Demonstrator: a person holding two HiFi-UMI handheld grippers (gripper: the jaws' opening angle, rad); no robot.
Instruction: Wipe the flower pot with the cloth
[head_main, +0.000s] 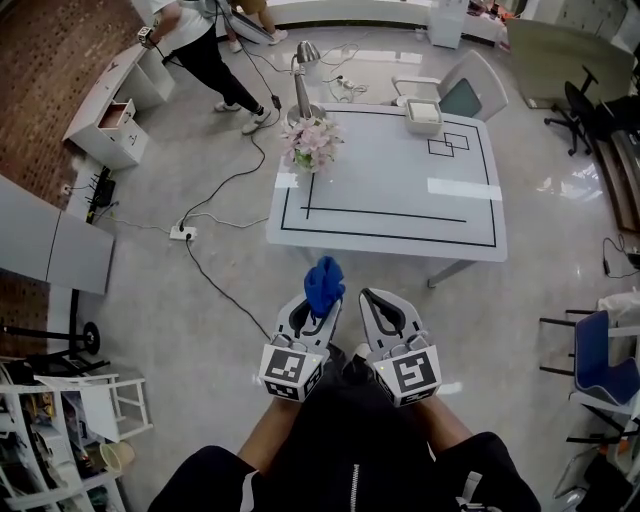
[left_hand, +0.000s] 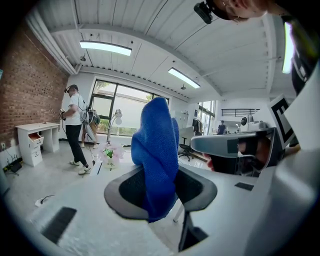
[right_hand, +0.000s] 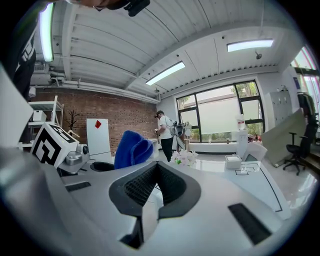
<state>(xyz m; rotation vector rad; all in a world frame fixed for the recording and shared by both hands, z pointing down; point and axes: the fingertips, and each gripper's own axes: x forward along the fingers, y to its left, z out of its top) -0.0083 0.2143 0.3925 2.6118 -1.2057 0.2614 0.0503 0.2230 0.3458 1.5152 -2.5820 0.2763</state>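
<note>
A flower pot (head_main: 312, 143) with pink flowers stands at the far left corner of the white table (head_main: 400, 215); it shows small in the left gripper view (left_hand: 111, 155) and the right gripper view (right_hand: 185, 158). Both grippers hang in front of me, well short of the table. My left gripper (head_main: 320, 306) is shut on a blue cloth (head_main: 325, 283), which sticks up from between its jaws (left_hand: 159, 150). My right gripper (head_main: 369, 298) is beside it, jaws together with nothing between them (right_hand: 152, 195). The blue cloth (right_hand: 131, 148) shows to its left.
A desk lamp (head_main: 303, 80) stands behind the pot, a white box (head_main: 423, 117) at the table's far right. A chair (head_main: 462, 88) is behind the table. Cables and a power strip (head_main: 181, 232) lie on the floor at left. A person (head_main: 195, 45) stands at far left.
</note>
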